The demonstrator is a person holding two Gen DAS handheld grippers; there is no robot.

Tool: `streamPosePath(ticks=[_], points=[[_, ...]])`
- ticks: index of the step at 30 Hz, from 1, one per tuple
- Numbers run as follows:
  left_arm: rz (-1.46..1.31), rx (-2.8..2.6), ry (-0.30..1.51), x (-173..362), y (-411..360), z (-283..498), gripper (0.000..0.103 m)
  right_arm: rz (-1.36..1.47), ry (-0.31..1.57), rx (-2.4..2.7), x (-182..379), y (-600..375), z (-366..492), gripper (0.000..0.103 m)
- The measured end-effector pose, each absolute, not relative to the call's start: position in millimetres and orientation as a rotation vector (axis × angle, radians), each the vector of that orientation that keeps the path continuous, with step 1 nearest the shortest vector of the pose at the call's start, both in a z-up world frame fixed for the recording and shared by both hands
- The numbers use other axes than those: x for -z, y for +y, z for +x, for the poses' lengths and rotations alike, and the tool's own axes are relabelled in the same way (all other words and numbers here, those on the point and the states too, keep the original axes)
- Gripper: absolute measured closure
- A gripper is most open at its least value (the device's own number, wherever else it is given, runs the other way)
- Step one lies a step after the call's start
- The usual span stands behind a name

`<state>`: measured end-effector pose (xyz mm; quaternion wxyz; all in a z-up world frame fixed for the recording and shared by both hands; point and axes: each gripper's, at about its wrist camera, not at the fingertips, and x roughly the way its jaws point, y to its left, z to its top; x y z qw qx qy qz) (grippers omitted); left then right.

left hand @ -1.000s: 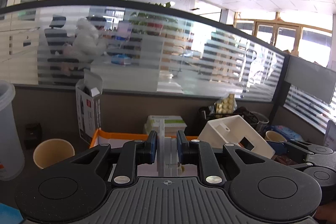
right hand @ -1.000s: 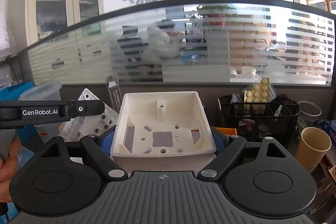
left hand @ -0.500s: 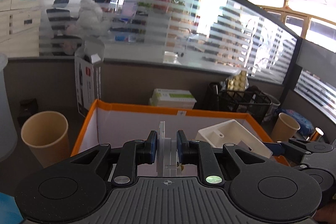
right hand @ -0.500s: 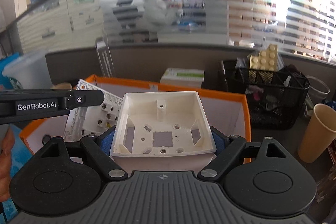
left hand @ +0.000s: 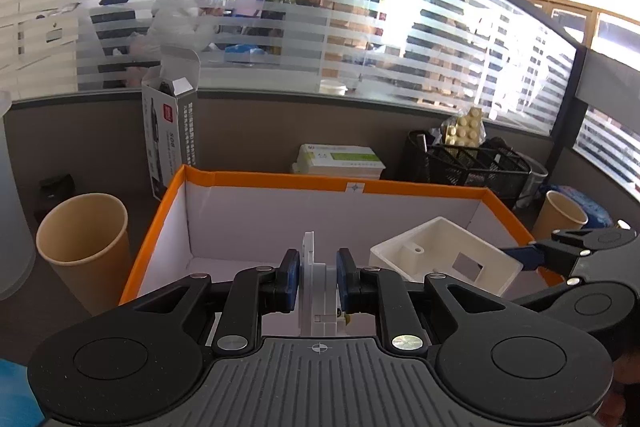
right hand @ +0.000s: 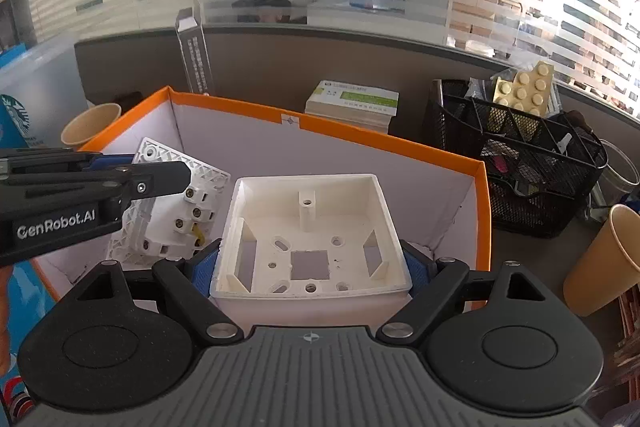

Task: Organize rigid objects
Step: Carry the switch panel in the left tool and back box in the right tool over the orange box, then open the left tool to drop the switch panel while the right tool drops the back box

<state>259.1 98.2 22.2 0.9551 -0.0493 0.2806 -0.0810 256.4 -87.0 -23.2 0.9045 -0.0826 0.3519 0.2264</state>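
Both grippers have dropped from above the partition to the orange-rimmed box (right hand: 482,211); the box interior now fills both views, so I judge release close. Left gripper (left hand: 318,277) is clamped on the socket plate (right hand: 172,211), held edge-on over the box's left half. Right gripper (right hand: 308,267) is clamped on the white back box (right hand: 316,235), open side up, over the right half. Count: one plate, one back box, one orange-rimmed box, two paper cups (left hand: 86,231) (right hand: 600,263), one mesh organiser (right hand: 516,163).
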Motion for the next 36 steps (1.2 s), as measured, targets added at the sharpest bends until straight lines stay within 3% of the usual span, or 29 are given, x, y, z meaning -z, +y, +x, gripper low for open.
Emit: streamPosePath(ticks=[36], points=[[-0.047,0.133,0.588,-17,89,266,0.085,-0.506,1.006,-0.429,50,-46,274,0.018]])
